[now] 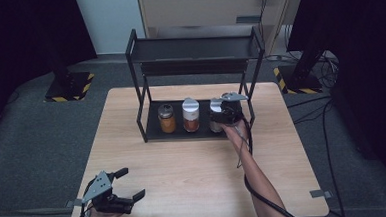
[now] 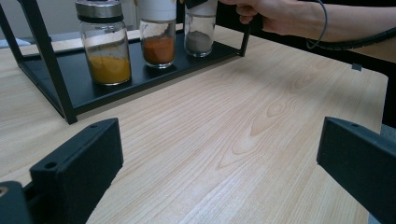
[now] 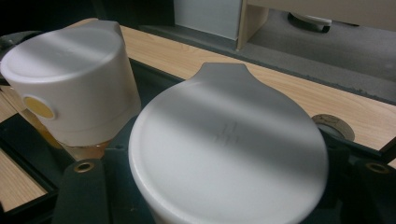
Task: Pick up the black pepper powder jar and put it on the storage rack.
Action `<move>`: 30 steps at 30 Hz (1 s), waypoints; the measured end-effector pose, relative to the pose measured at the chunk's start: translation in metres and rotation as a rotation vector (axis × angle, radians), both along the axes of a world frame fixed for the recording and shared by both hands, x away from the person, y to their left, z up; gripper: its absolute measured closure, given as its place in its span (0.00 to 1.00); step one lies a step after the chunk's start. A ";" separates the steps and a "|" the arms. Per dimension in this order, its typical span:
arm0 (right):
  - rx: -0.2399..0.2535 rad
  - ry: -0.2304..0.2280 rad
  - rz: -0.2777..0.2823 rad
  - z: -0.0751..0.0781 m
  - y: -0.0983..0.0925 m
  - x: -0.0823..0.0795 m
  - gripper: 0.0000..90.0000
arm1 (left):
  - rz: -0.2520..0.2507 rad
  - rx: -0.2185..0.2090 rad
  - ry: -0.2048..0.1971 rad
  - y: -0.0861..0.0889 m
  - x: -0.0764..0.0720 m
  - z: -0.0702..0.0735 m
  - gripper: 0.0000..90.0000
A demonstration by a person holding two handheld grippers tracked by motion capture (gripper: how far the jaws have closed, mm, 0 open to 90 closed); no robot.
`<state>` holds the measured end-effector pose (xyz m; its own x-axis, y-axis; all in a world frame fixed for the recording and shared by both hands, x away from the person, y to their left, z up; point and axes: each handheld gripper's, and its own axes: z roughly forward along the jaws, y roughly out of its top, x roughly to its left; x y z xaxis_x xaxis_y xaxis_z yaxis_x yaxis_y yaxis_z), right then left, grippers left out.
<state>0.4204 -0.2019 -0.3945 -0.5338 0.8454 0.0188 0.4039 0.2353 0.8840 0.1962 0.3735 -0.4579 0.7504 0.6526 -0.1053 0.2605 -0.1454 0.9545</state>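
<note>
Three spice jars stand in a row on the lower shelf of a black rack (image 1: 154, 131). The left one (image 1: 167, 118) holds yellow powder under a metal lid. The middle one (image 1: 191, 115) holds orange powder under a white lid. My right gripper (image 1: 226, 114) is shut on the right jar (image 2: 200, 32), which holds grey powder. Its white lid (image 3: 229, 154) sits between the jaws, and the middle jar's lid (image 3: 70, 79) is close beside it. My left gripper (image 1: 130, 184) rests open at the table's front left corner with bare wood between its jaws (image 2: 219, 158).
The rack's upper shelf (image 1: 193, 48) hangs over the jars, and its posts frame the lower shelf. The right forearm and cable (image 1: 254, 175) cross the table's right half. Bare wooden table (image 1: 184, 169) lies in front of the rack.
</note>
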 end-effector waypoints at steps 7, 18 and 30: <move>-0.001 0.001 -0.005 -0.002 -0.001 0.000 0.34 | -0.001 0.002 0.000 0.000 0.000 0.000 0.00; 0.007 -0.003 -0.001 -0.004 -0.004 0.000 0.32 | -0.002 0.005 -0.001 -0.001 0.000 0.001 0.00; 0.028 -0.032 0.026 0.016 -0.011 -0.002 0.10 | -0.002 0.004 -0.004 -0.001 0.000 0.001 0.00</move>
<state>0.4185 -0.2124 -0.3783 -0.5565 0.8305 0.0245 0.3691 0.2207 0.9028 0.1958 0.3730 -0.4572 0.7518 0.6517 -0.1000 0.2567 -0.1496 0.9548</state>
